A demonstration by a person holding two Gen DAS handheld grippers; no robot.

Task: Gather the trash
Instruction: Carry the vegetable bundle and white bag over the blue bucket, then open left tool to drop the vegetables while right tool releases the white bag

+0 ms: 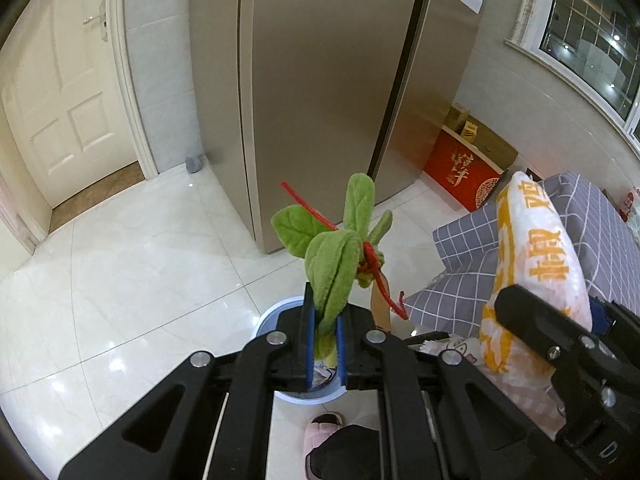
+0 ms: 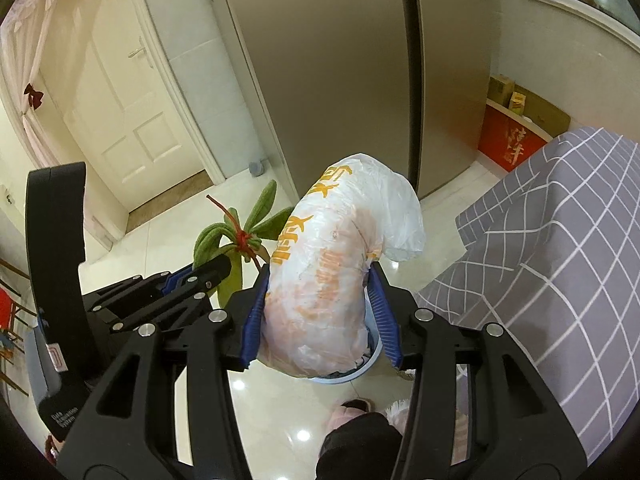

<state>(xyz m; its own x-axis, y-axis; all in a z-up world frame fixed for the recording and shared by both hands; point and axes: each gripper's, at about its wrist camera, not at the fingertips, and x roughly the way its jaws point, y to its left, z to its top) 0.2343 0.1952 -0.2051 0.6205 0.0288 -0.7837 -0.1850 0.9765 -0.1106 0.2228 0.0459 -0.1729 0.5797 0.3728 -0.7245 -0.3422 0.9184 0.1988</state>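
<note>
Left gripper [image 1: 324, 344]: fingers clenched on the leafy bunch [image 1: 336, 248], held over the bin [image 1: 272, 312] on the floor
Right gripper [image 2: 320, 312]: fingers grasping the plastic bag [image 2: 332, 264], also above the bin
Doing it well: centre each load over the bin's rim, release one at a time, bag low
Hard to see: bin contents mostly covered; bag's contents unclear

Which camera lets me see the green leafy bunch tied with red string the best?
The left wrist view. There the green leafy bunch tied with red string stands dead centre, pinched by the left gripper, every leaf and the knot showing. In the right wrist view the bunch sits off to the side, partly hidden behind the white and orange plastic bag.
</note>
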